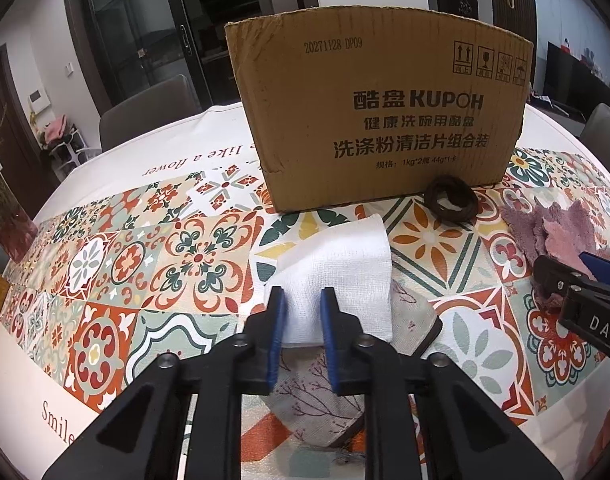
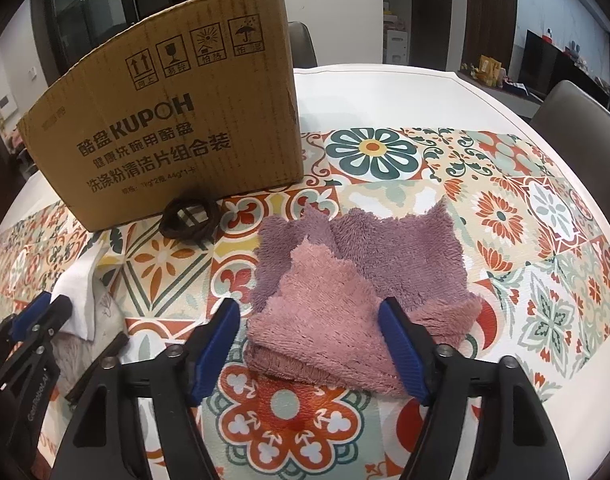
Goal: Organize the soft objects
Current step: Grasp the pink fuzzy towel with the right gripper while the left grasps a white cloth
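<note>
While the white cloth [image 1: 337,272] is lying folded on the tiled surface [image 1: 145,264], the left gripper [image 1: 303,300] is pinching its near edge, fingers [image 1: 276,320] closed narrowly on the fabric. Under it a printed grey cloth [image 1: 317,404] is spreading out. Off to the right, the pink towel [image 2: 325,320] is sitting between the right gripper [image 2: 309,312] fingers [image 2: 221,336], which are standing wide at either side, pads beside it, grip uncertain. Behind, a dark hair tie [image 2: 191,220] is leaning against the cardboard box [image 2: 177,132].
</note>
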`<state>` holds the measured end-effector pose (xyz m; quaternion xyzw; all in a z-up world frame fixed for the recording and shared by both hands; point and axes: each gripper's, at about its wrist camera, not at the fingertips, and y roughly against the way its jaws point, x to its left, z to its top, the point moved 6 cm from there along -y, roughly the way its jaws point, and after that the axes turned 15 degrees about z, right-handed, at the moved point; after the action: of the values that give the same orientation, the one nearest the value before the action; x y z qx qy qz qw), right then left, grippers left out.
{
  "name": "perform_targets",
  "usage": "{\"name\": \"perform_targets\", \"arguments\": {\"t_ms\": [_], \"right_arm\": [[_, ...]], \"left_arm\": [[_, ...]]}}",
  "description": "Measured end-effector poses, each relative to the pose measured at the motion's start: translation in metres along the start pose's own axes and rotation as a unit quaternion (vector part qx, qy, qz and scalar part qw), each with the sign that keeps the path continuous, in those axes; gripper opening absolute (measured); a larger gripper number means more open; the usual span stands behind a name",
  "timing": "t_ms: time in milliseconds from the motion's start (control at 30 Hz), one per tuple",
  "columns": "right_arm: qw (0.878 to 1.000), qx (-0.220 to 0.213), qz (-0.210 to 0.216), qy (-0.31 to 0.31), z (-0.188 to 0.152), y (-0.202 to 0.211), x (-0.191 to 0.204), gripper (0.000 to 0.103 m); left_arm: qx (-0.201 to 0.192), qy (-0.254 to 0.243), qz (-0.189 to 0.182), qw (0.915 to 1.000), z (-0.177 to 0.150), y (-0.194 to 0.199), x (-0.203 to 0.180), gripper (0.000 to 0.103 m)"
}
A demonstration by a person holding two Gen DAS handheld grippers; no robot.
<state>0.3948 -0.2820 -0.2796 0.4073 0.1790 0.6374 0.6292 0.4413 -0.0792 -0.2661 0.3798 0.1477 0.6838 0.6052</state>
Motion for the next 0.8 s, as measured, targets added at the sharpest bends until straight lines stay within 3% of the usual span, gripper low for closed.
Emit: {"name": "perform_targets", "arguments": {"t_ms": [300, 400, 800], "right_arm": [[1.0, 0.0, 0.008, -0.002, 0.001, 0.005, 0.0, 0.027], [1.0, 0.0, 0.019, -0.004, 0.003, 0.009, 0.001, 0.022], [0.999, -0.024, 0.046, 0.013, 0.014, 0.036, 0.02, 0.018]], "left_arm": [[-0.014, 0.002, -0.008, 0.9999, 0.005, 0.014, 0.001, 0.011], [-0.022, 0.005, -0.011, 0.9997, 0.008, 0.022, 0.003, 0.009], [-0.047, 0.025, -0.023, 0.9983, 0.02, 0.051, 0.014, 0.007]]}}
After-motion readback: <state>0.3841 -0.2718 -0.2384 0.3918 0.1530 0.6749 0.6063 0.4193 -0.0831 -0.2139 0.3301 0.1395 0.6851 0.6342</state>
